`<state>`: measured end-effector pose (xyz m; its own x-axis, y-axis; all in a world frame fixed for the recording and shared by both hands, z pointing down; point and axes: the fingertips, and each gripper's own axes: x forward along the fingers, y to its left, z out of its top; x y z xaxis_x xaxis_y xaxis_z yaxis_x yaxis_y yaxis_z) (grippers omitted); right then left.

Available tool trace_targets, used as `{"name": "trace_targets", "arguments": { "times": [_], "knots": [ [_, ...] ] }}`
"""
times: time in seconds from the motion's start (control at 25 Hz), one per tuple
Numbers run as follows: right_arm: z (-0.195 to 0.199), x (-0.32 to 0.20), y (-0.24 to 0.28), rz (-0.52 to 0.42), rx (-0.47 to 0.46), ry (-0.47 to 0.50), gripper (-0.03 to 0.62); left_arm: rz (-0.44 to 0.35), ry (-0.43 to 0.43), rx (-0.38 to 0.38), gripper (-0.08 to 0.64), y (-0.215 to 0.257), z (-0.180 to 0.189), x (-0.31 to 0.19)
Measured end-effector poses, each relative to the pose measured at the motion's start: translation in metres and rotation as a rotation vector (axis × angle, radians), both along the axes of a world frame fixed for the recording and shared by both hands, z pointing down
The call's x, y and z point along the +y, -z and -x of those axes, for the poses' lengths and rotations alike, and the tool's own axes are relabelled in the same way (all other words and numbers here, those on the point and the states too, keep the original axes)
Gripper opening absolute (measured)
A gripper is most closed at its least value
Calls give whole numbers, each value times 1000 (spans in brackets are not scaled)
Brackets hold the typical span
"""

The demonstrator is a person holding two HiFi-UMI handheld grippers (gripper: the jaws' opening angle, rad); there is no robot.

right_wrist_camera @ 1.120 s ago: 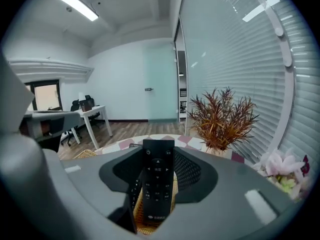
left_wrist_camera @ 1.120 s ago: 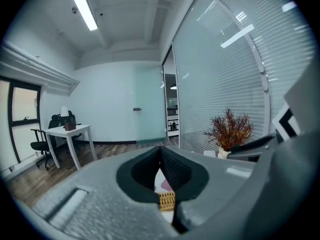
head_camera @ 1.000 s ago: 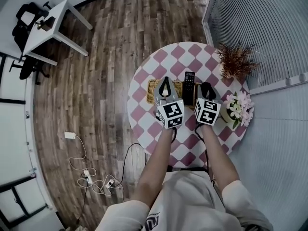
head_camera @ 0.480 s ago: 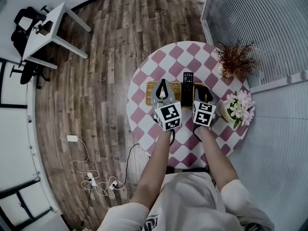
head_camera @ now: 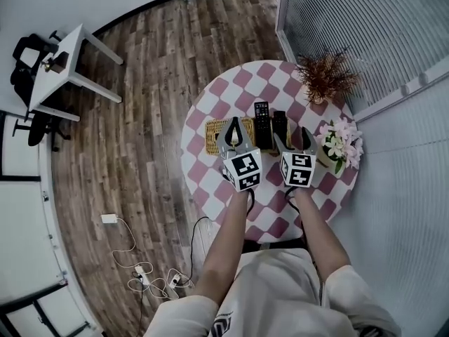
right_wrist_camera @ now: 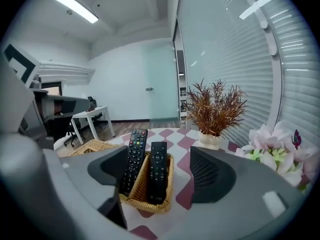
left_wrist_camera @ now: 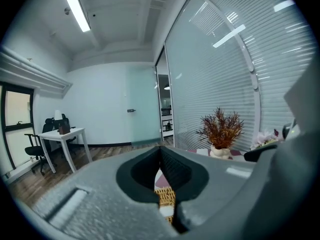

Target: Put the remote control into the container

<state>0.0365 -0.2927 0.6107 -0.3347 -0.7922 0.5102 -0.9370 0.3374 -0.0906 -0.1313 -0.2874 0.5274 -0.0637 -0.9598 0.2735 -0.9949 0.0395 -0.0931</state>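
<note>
A wicker basket lies on the round pink-and-white checked table. Two remotes rest in its right end: a long one with coloured buttons and a shorter black one, also visible from the head as the long remote and the black remote. My right gripper is just short of the basket with its jaws opening wide; the black remote lies ahead between them, untouched by the pads. It appears from above as the right gripper. My left gripper hovers over the basket's middle, shut and empty.
A dried reddish plant in a pot and a vase of pink flowers stand at the table's right side. A glass wall with blinds runs behind. A white desk and floor cables lie to the left.
The right gripper's jaws have spread apart and the black remote now lies in the basket beside the long one. The left gripper stays shut over the basket.
</note>
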Motion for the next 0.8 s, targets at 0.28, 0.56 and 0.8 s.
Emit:
{"name": "trace_targets", "arguments": {
  "times": [0.28, 0.56, 0.8],
  "knots": [
    [11, 5, 32, -90, -3, 41, 193, -6, 5, 13, 6, 12, 5, 24],
    [5, 14, 37, -41, -20, 60, 195, 94, -73, 89, 6, -9, -21, 42],
    [-12, 39, 41, -25, 34, 61, 24, 178, -175, 139, 6, -32, -49, 61]
  ]
}}
